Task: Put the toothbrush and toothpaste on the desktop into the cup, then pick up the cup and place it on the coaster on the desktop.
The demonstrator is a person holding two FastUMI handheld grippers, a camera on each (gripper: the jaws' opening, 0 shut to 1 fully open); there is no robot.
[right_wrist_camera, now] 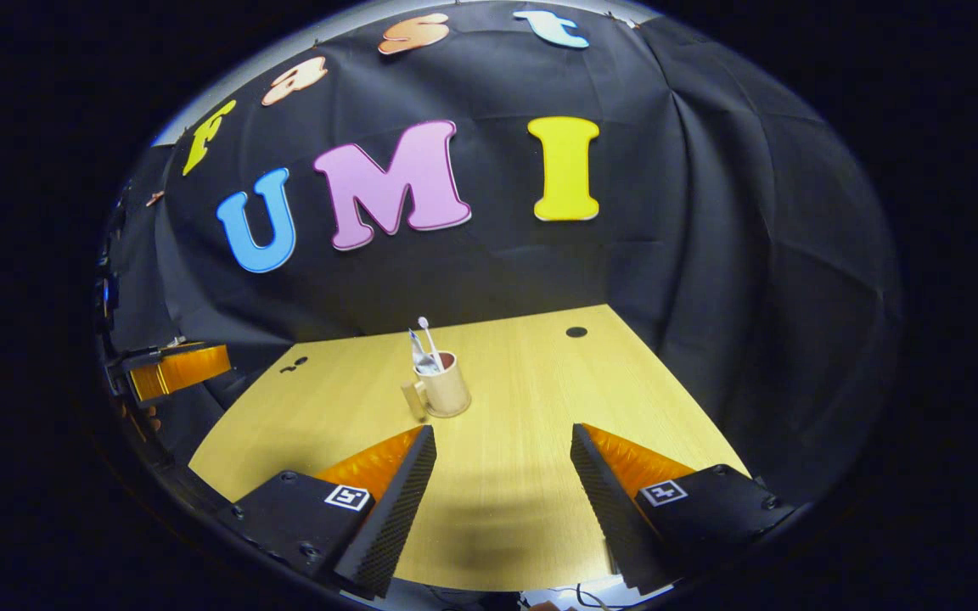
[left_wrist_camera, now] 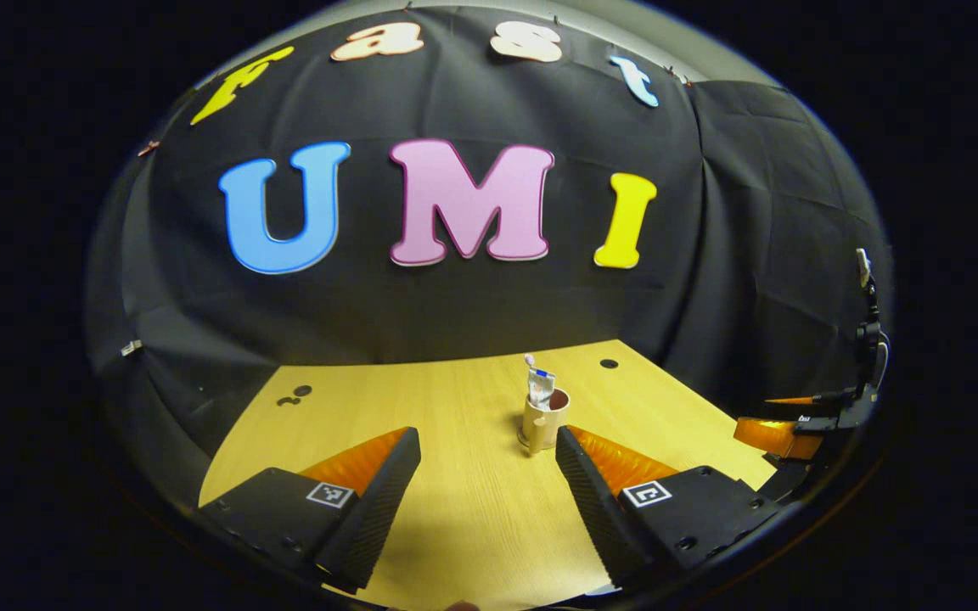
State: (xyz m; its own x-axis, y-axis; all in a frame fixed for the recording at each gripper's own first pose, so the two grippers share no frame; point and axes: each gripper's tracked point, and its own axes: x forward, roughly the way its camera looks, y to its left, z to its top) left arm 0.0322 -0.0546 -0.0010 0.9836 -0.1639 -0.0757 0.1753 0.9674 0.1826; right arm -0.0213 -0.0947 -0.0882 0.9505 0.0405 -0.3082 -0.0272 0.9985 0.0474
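Here, in the left gripper view, the left gripper (left_wrist_camera: 486,475) holds its fingers wide apart over the pale wooden desktop (left_wrist_camera: 455,526), gripping nothing. Beyond them stands the beige handled mug-shaped cup (left_wrist_camera: 543,419), upright, with the white toothbrush (left_wrist_camera: 529,363) and the crumpled white toothpaste tube (left_wrist_camera: 541,389) standing in it. In the right gripper view, the right gripper (right_wrist_camera: 503,484) is likewise spread and empty, well short of the cup (right_wrist_camera: 445,394).

No readable text

The toothpaste tube (left_wrist_camera: 541,389) in the cup (left_wrist_camera: 542,419) carries print too small to read; the square tags on both grippers are coded patterns.
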